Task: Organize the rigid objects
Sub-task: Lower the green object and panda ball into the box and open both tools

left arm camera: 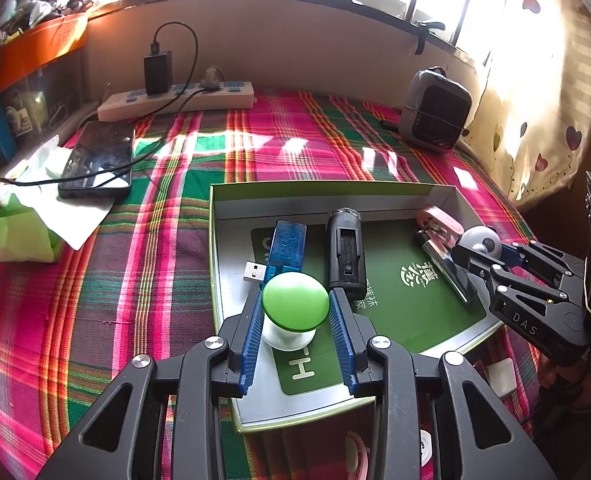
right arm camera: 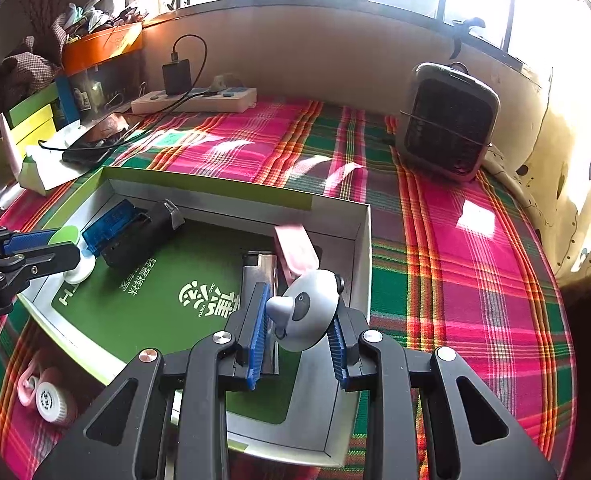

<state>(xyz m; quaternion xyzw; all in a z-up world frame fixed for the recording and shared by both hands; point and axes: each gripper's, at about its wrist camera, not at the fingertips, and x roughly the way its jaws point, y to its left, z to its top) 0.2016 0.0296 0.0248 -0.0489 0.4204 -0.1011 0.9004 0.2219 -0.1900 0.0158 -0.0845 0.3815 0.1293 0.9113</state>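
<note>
Between left jaws (over box (left arm camera: 435, 192)): green-capped knob (left arm camera: 295, 306)

free: box (right arm camera: 199, 196) centre | blocked: black case (left arm camera: 345, 252), stapler (right arm camera: 261, 276)

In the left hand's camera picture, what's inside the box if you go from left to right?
Blue USB stick → green-topped mushroom toy → black lighter → silver lighter with a pink case behind it → grey panda-face toy.
</note>
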